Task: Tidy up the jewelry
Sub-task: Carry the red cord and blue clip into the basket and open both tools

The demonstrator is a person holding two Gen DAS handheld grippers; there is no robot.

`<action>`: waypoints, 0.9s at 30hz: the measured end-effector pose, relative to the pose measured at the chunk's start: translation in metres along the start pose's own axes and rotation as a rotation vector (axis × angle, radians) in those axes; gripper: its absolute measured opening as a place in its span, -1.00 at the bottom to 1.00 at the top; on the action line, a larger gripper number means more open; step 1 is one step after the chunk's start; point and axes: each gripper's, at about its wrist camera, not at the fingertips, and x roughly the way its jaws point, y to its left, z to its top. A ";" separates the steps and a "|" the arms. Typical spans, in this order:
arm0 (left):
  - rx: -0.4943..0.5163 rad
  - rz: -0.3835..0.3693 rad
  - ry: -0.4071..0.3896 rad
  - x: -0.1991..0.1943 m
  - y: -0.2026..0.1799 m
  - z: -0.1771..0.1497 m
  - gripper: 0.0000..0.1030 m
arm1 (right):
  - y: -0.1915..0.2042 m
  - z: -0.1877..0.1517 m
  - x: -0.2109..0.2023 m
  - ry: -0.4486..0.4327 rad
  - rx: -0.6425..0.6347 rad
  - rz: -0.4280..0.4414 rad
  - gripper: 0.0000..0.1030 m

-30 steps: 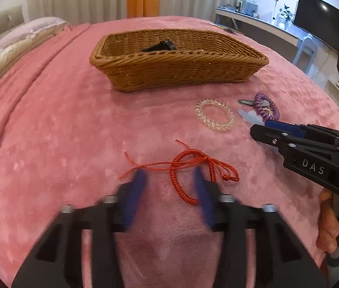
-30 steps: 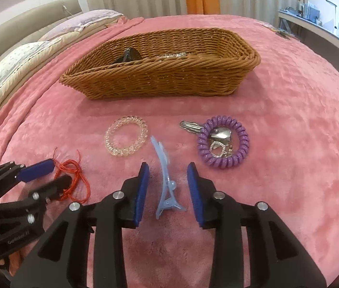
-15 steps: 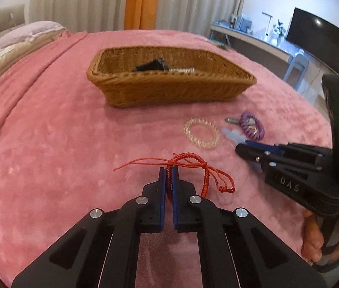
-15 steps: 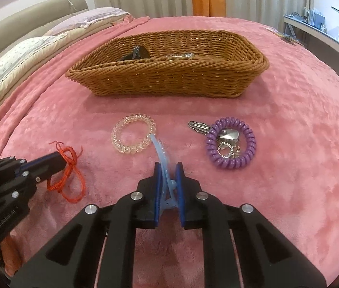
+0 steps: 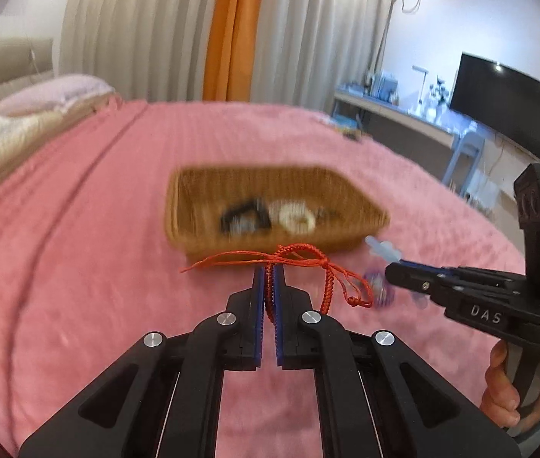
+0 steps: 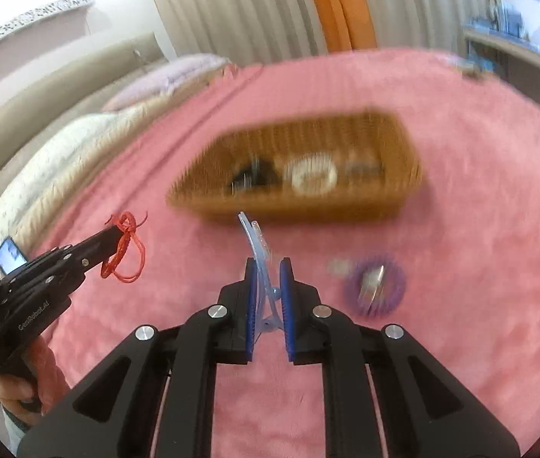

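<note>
Pinching the red cord bracelet (image 5: 300, 263) at frame centre, the left gripper (image 5: 269, 282) holds it before the blurred wicker basket (image 5: 193, 206) — the right gripper (image 6: 269, 278) clamps a pale blue hair clip (image 6: 256, 252) below the basket; the purple coil bracelet (image 6: 375, 288) lies lower right on the pink blanket (image 6: 480, 229).

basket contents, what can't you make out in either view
- Basket contents, both views: motion blur; a dark thing and a pale ring show, kinds unclear.
- Purple coil, left view: blurred, partly behind the red cord.
- Clear bracelet: not findable in either view.
</note>
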 end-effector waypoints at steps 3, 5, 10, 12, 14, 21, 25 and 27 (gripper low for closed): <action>-0.009 0.004 -0.074 -0.004 0.001 0.032 -0.96 | 0.006 0.035 -0.013 -0.084 -0.025 -0.037 -0.81; -0.036 -0.007 -0.105 0.001 0.006 0.050 -0.95 | 0.010 0.058 -0.012 -0.129 -0.039 -0.075 -0.81; -0.025 0.041 -0.149 0.036 0.012 0.074 -0.95 | 0.005 0.092 0.030 -0.146 -0.056 -0.161 -0.81; -0.052 0.039 -0.131 0.062 0.020 0.075 -0.95 | -0.002 0.096 0.053 -0.129 -0.054 -0.180 -0.81; -0.070 0.041 -0.117 0.088 0.029 0.073 -0.95 | -0.010 0.097 0.076 -0.101 -0.046 -0.200 -0.81; -0.122 0.008 -0.039 0.143 0.053 0.054 -0.95 | -0.026 0.087 0.132 -0.016 -0.055 -0.303 -0.81; -0.113 -0.003 -0.014 0.149 0.053 0.051 -0.94 | -0.029 0.081 0.148 0.031 -0.054 -0.311 -0.81; -0.105 -0.003 -0.011 0.150 0.052 0.050 -0.82 | -0.030 0.079 0.149 0.044 -0.042 -0.310 -0.79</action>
